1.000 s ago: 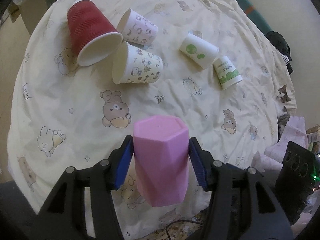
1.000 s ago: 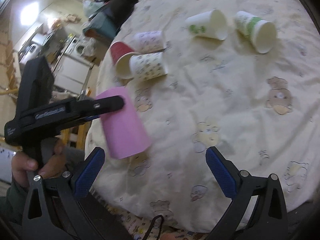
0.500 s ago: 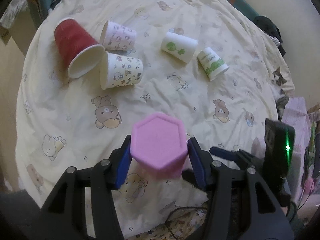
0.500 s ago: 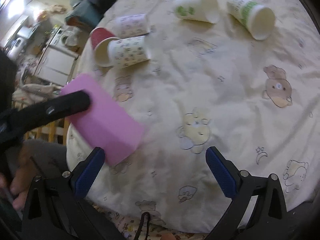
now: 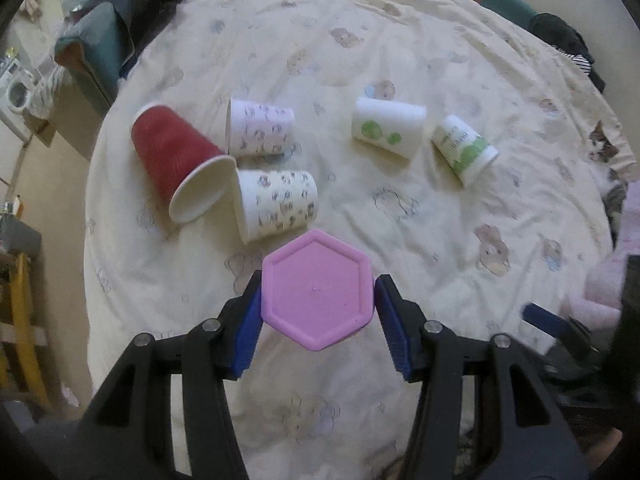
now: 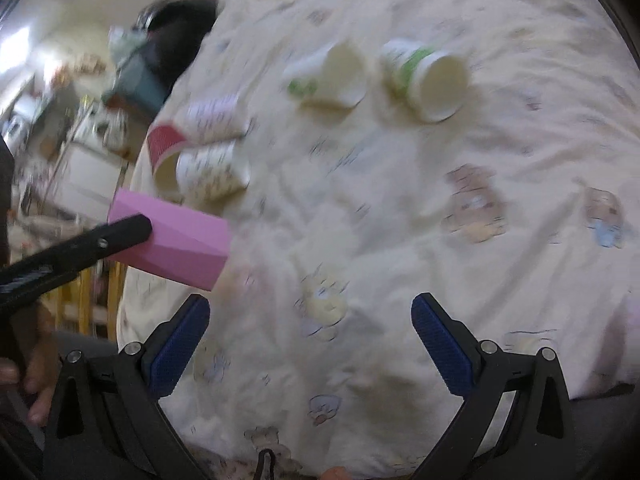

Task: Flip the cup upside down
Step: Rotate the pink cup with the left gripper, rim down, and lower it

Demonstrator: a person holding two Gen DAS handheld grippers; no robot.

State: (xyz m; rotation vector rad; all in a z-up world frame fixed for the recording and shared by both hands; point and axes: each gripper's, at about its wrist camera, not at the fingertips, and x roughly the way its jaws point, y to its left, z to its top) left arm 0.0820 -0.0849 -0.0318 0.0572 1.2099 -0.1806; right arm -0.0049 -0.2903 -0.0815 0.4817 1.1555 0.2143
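Note:
My left gripper (image 5: 318, 322) is shut on a pink hexagonal cup (image 5: 317, 294), held above the bed. In the left wrist view the cup's flat closed bottom faces the camera. In the right wrist view the pink cup (image 6: 176, 236) lies tilted on its side in the air at the left, clamped by the left gripper's black finger (image 6: 120, 232). My right gripper (image 6: 310, 334) is open and empty above the sheet, to the right of the cup.
A cream bear-print sheet (image 5: 400, 208) covers the bed. Several paper cups lie on their sides: a red one (image 5: 176, 160), two patterned ones (image 5: 260, 128) (image 5: 280, 204), a white green-dotted one (image 5: 386, 130), a green-labelled one (image 5: 464, 148). Clutter and furniture stand beyond the left edge.
The left gripper has tipped the pink cup over, so its bottom now faces the camera instead of its side. The right wrist view has shifted and blurred.

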